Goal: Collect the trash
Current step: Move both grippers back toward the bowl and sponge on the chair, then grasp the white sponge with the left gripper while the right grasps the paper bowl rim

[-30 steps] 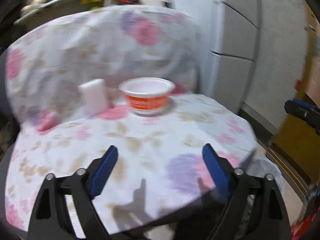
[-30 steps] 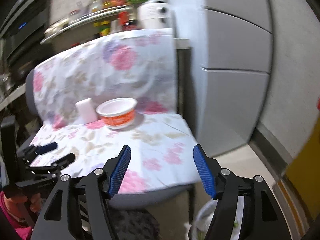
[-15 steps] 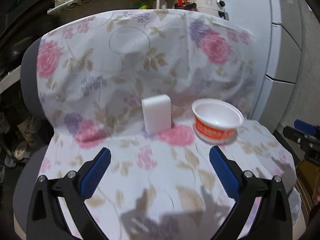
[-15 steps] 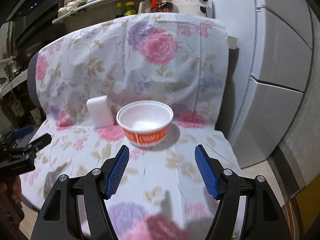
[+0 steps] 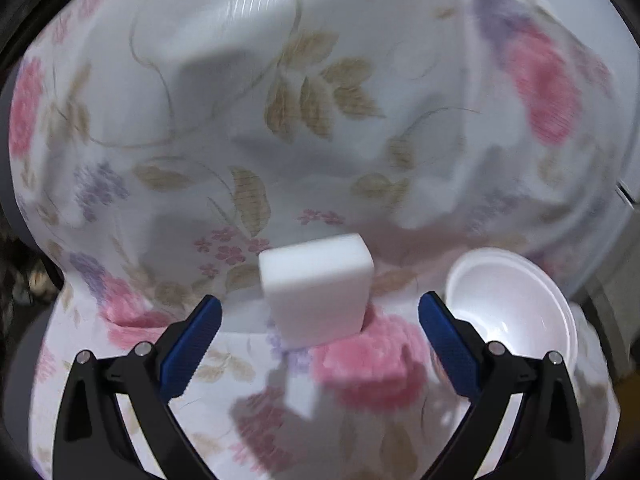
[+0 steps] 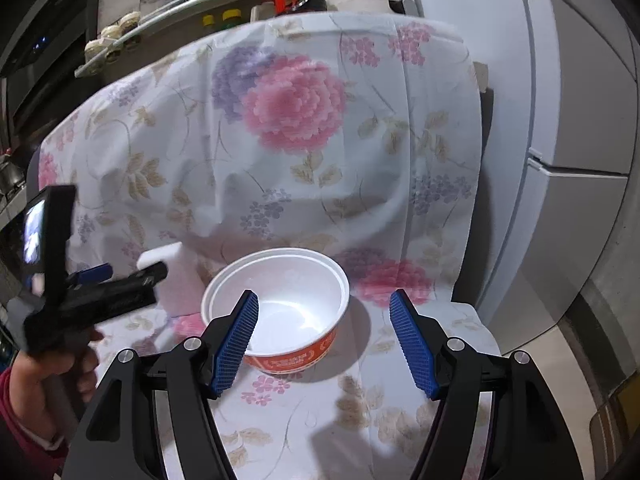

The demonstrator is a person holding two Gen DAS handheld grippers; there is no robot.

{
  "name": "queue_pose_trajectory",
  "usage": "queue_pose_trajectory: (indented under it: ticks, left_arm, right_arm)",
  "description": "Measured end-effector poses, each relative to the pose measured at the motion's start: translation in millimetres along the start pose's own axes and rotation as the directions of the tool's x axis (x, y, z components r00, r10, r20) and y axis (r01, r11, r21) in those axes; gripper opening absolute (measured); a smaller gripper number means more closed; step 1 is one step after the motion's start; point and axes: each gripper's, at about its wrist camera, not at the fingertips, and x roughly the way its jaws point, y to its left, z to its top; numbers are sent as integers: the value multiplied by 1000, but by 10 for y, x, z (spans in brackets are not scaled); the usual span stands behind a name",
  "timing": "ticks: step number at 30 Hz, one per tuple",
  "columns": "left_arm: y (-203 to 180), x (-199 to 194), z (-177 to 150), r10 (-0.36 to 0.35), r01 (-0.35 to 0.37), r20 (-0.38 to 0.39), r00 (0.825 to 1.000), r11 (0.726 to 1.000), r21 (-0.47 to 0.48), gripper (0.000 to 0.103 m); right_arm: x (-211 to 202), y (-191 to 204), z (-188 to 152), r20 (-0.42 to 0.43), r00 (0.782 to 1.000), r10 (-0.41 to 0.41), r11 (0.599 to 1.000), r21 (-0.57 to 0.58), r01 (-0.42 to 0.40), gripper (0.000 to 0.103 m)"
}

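Both hand-held grippers gape, holding nothing | left (image 5: 320, 332) frames white block (image 5: 316, 290) | right (image 6: 324, 340) straddles bowl (image 6: 276, 308) rim

Low in the frame, the right gripper (image 6: 324, 340) has its blue fingers (image 6: 236, 344) spread, not touching the empty white-and-orange paper bowl (image 6: 280, 312) on the chair's floral cover (image 6: 320, 160). At left, the left gripper (image 6: 120, 280) reaches the white foam block (image 6: 176, 280) beside the bowl.
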Motion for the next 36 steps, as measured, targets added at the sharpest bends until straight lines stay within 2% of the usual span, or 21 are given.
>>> queue_pose_trajectory:
  ticks: [3, 7, 9, 11, 12, 14, 20, 22, 23, 24, 27, 31, 33, 36]
  left_arm:
    - [-53, 156, 81, 42, -42, 17, 999, 999, -17, 96]
    - [-46, 354, 138, 58, -60, -24, 998, 997, -52, 94]
    - [-20, 412, 141, 56, -58, -40, 998, 996, -62, 88]
    - [18, 449, 119, 53, -57, -60, 997, 997, -57, 69]
    - [31, 450, 112, 47, -50, -65, 997, 997, -54, 69]
    - [85, 358, 76, 18, -19, -45, 999, 999, -41, 65]
    - [238, -296, -109, -31, 30, 89, 996, 999, 16, 64]
    - [312, -487, -210, -49, 48, 104, 993, 999, 13, 64]
    - [327, -553, -259, -52, 51, 105, 993, 999, 11, 64]
    - [362, -612, -312, -61, 61, 102, 993, 998, 5, 64]
    - [436, -711, -427, -81, 81, 93, 992, 997, 0, 64]
    - [440, -799, -593, -88, 88, 94, 992, 996, 1, 65]
    - [494, -808, -644, -97, 98, 89, 991, 995, -9, 65]
    - [516, -873, -710, -103, 104, 85, 991, 994, -17, 65]
  right_arm:
    - [89, -50, -9, -22, 1000, 7, 1000, 3, -7, 69]
    - [155, -111, -13, -32, 999, 12, 1000, 16, -11, 69]
    - [183, -128, -18, -40, 999, 16, 1000, 19, -15, 69]
    - [217, -132, -19, -49, 999, 20, 1000, 20, -19, 69]
    - [235, -134, -18, -53, 998, 25, 999, 26, -24, 69]
    - [269, -139, -13, -58, 998, 34, 999, 33, -32, 69]
    - [441, -97, -11, -77, 997, 32, 999, 44, -28, 69]
    - [546, -84, -23, -88, 996, -3, 999, 47, 7, 61]
    - [608, -90, -33, -100, 995, -14, 998, 58, 20, 52]
    - [640, -97, -43, -107, 994, -17, 997, 68, 25, 49]
    - [769, -134, -89, -146, 989, -26, 994, 104, 41, 48]
    - [879, -152, -179, -205, 979, 9, 987, 157, 24, 47]
    - [873, -123, -202, -211, 977, 25, 986, 164, 10, 31]
    - [784, -35, -213, -200, 979, 28, 988, 152, 3, 16]
